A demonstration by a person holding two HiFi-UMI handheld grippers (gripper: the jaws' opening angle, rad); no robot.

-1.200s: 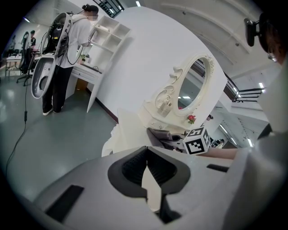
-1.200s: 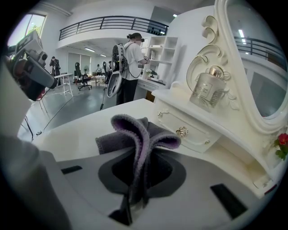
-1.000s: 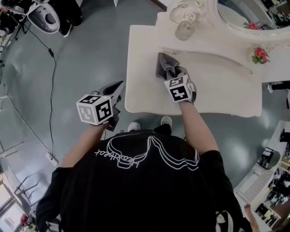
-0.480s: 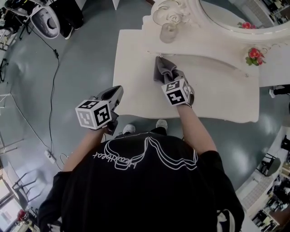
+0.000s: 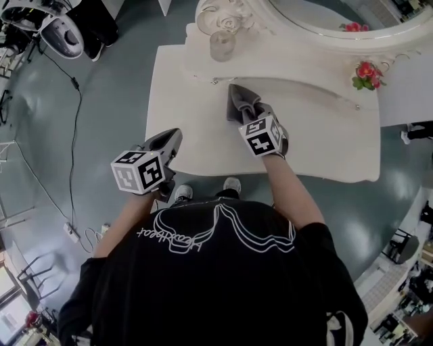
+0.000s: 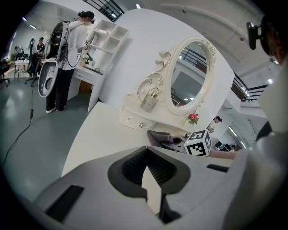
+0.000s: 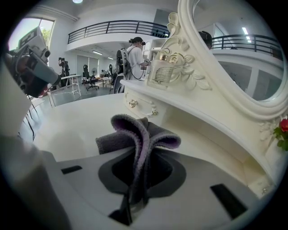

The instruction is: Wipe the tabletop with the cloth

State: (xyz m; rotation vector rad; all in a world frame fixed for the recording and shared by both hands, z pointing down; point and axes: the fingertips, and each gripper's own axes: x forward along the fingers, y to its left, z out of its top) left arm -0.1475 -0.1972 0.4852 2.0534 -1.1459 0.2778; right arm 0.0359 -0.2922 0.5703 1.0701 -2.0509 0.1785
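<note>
A grey cloth [image 5: 240,103] with a purple inner side [image 7: 135,134] lies bunched on the white tabletop [image 5: 196,145], close to the dresser's drawer unit. My right gripper [image 5: 252,115] is shut on the cloth, whose folds stick out past the jaws in the right gripper view. My left gripper [image 5: 172,140] hangs off the table's front left edge, jaws shut with nothing between them [image 6: 146,168]. From the left gripper view I see the cloth [image 6: 164,138] and the right gripper's marker cube [image 6: 198,143] across the table.
A white vanity mirror [image 5: 318,17] with a drawer unit stands at the table's back. A glass bottle [image 5: 221,44] sits on its left shelf and red flowers [image 5: 366,73] on the right. A cable [image 5: 71,135] runs over the grey floor at left. A person [image 6: 72,58] stands farther back.
The right gripper has carried the cloth slightly toward the drawer unit, while the head view shifted so the table sits further left. The left gripper stayed at the table's edge.
</note>
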